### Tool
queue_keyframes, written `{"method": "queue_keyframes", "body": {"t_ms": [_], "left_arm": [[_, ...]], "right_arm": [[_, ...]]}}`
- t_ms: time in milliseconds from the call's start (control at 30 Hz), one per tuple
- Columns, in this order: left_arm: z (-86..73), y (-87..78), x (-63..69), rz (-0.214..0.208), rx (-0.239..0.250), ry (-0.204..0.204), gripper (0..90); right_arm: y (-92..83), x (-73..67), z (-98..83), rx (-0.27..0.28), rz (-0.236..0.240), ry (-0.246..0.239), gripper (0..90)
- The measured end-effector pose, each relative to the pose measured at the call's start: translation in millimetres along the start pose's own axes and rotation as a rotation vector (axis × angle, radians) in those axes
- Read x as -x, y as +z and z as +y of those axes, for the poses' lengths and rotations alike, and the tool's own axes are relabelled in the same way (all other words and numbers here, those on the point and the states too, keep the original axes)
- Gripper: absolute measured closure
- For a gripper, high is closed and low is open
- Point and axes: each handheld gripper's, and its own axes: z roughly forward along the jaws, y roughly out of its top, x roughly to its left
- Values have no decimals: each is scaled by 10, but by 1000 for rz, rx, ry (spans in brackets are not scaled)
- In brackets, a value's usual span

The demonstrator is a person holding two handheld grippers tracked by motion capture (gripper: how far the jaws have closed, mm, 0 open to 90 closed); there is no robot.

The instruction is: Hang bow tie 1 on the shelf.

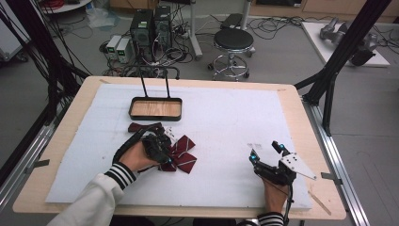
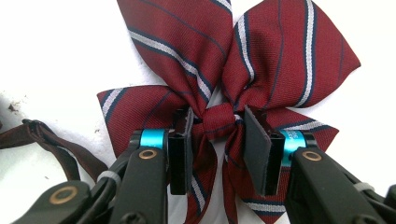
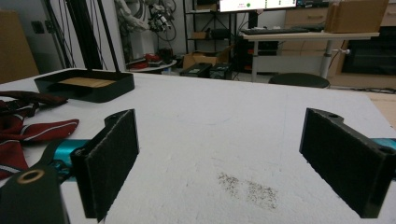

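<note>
A dark red bow tie with white and navy stripes lies flat on the white mat, its brown neck strap trailing toward the far left. My left gripper is lowered over it. In the left gripper view the jaws straddle the bow tie's centre knot, and the pads stand close on either side without visibly squeezing it. The strap lies off to the left. My right gripper rests on the mat at the near right, wide open. Nothing lies between its fingers.
A black tray with a wooden floor and a tall wire handle stands at the back of the mat, beyond the bow tie. In the right gripper view, the tray and part of the bow tie sit far left. A stool stands behind the table.
</note>
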Motion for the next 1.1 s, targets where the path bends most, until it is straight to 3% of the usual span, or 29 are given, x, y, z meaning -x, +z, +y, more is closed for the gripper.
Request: {"method": "queue_keyframes", "body": {"t_ms": [200,467,600,667,733,833,867,900,933,967,1100], "left_arm": [[-4,-6,14,11,5,12,652],[-73,-88,-9,9,98,-2,651],[-114,-175,-11,6,153,-16,651],[-155,-276,-21,3,208,-36,651],[-169,-307,-26,12,228,-37,651],[-227,-443,-53,25,300,-61,651],[-227,-443,-53,25,300,-61,651],[-254,-514,-68,39,340,-76,651],[-254,-514,-68,39,340,-76,651],[-277,-577,-83,48,374,-85,651],[-318,-712,-108,75,420,-92,651]], "right_arm": [[0,0,0,1,0,1,110],[0,-1,1,1,1,3,110],[0,-6,1,-6,1,6,110],[2,-4,1,-3,0,5,110],[3,-2,1,-4,0,4,110],[4,0,2,-3,0,0,110],[5,-1,2,-3,1,1,110],[3,-5,1,-6,1,6,110],[3,-5,1,-6,1,6,110],[3,-5,2,-7,1,5,111],[6,-3,2,-5,1,0,110]]}}
